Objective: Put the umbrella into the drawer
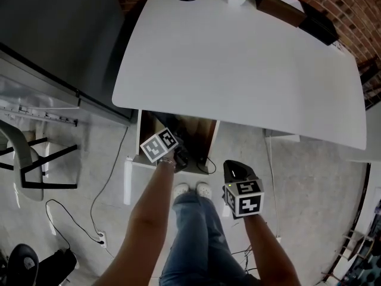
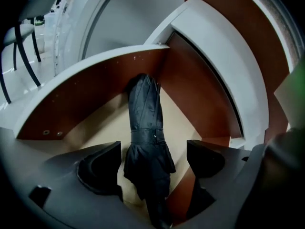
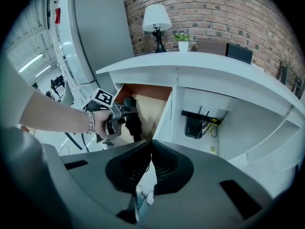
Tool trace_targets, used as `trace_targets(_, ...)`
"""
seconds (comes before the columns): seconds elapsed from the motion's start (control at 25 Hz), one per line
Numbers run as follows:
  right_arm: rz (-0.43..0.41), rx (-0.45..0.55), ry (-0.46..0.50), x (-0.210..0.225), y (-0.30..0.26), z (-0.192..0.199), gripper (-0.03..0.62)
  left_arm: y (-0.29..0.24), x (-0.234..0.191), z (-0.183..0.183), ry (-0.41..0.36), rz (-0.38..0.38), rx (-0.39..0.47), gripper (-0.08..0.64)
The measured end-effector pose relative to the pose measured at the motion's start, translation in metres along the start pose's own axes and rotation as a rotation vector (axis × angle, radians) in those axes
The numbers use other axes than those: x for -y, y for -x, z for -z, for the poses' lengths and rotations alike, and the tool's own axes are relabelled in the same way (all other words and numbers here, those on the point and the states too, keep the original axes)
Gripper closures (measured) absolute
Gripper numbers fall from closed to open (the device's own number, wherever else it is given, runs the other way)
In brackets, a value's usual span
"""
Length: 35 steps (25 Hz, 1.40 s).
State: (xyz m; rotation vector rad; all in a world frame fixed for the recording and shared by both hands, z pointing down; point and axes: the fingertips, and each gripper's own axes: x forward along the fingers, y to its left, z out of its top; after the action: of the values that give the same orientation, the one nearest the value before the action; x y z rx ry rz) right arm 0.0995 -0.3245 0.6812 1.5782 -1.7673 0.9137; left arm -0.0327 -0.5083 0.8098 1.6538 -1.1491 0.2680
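Note:
A folded black umbrella [image 2: 145,128] lies lengthwise in the open drawer [image 2: 95,97], its tip toward the back corner and its lower end near the front edge. My left gripper [image 2: 153,151] stands open just above the drawer's front. The umbrella lies between its wide jaws, and neither pad presses on it. In the head view the left gripper [image 1: 178,157] reaches into the drawer [image 1: 199,130] under the white desk [image 1: 238,58]. My right gripper [image 1: 235,170] hangs to the right of the drawer, shut with nothing in it. The right gripper view shows the left gripper [image 3: 125,113] over the umbrella [image 3: 135,124].
A lamp [image 3: 157,20], a small plant [image 3: 183,37] and dark boxes stand at the desk's back edge. A black box with cables [image 3: 194,125] sits in the bay right of the drawer. A chair [image 1: 24,159] and floor cables [image 1: 89,219] are on the left. The person's shoes [image 1: 191,190] are just in front of the drawer.

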Motion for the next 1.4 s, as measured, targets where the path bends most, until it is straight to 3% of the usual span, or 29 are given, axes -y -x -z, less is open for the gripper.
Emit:
trace_targets(0.36,-0.026,0.045,0.023,-0.009,0.041,-0.029,0.592,0.063,0.036,-0.006,-0.114,0.000,-0.034,0.144)
trace_targets(0.6,-0.051,0.085,0.055,-0.014,0.076,-0.054,0.593,0.112,0.060,-0.007,-0.099,0.004,-0.047,0.144)
trace_targets(0.72,-0.061,0.096,0.076,-0.015,0.093,-0.065,0.593,0.136,0.074,-0.007,-0.148,0.007,-0.051,0.144)
trace_targets(1.0,-0.106,0.143,0.091,-0.021,0.125,-0.093,0.592,0.183,0.098,-0.021,-0.213,0.017,-0.002,0.144)
trace_targets(1.16,-0.132,0.192,0.165,-0.028,0.145,-0.120,0.594,0.203,0.115,-0.035,-0.256,0.041,0.042,0.144)
trace_targets(1.28,-0.160,0.256,0.226,-0.037,0.170,-0.140,0.594,0.220,0.131,-0.047,-0.322,0.070,0.071,0.144)
trace_targets(1.4,-0.141,0.320,0.281,-0.043,0.196,-0.161,0.594,0.242,0.151,-0.060,-0.452,0.091,0.111,0.144)
